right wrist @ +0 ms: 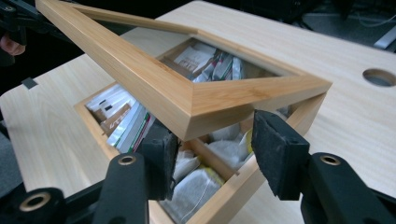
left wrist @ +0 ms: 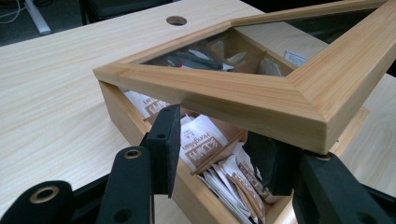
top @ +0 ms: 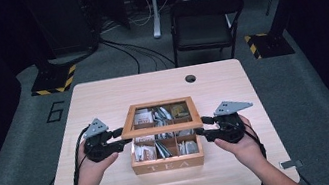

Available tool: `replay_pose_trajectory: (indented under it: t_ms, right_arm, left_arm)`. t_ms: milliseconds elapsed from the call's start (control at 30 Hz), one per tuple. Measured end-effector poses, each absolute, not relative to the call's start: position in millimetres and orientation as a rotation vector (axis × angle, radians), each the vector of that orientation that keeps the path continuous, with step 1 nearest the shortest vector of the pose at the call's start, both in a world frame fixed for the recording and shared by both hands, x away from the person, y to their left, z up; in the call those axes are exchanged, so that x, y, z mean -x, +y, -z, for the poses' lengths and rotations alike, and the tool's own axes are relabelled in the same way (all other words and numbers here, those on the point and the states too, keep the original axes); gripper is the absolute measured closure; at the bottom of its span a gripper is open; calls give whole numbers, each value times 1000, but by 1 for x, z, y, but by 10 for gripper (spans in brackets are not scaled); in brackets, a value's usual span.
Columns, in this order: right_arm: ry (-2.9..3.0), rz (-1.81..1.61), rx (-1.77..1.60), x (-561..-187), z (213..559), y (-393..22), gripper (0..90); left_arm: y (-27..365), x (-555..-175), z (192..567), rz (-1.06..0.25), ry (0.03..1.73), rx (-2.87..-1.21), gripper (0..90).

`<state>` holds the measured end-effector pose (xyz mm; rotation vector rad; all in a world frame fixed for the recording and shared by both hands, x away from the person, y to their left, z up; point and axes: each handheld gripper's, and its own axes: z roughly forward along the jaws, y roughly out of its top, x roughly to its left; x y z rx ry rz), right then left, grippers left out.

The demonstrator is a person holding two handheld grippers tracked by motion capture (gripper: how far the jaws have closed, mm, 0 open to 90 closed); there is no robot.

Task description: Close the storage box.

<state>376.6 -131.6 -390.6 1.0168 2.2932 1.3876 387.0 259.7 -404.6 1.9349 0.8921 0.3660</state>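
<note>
A wooden tea box [top: 168, 165] marked TEA stands at the middle of the table, with several tea bags [left wrist: 201, 140] in its compartments. Its glass-windowed lid [top: 159, 131] is tilted partly up, hinged at the far side. My left gripper [top: 121, 141] is at the lid's left front corner. In the left gripper view, the lid [left wrist: 252, 93] lies over my left gripper [left wrist: 217, 149], whose jaws stand apart below it. My right gripper [top: 200, 131] is at the right front corner. In the right gripper view, the lid's corner [right wrist: 191, 112] sits just above my right gripper [right wrist: 217, 149], and no pad presses on it.
The light wooden table [top: 102, 98] has a round cable hole [top: 190, 78] at its far edge. A black chair [top: 207, 24] stands behind the table. Cables run over the floor, and a yellow-and-black striped base [top: 54, 83] sits at the back left.
</note>
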Motion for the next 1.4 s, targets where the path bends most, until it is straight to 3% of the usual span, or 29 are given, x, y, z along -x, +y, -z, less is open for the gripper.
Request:
replay_pose_trajectory:
  t_ms: [633,1400]
  right_arm:
    - [2356,-1398,-1104,-370,403,-128,557]
    - [2340,-1400,-1038,-356,428,-128,546]
  left_arm:
    - [259,-374,417,-329,896,-1931,549]
    - [258,-351,431,-299,863,-1933,553]
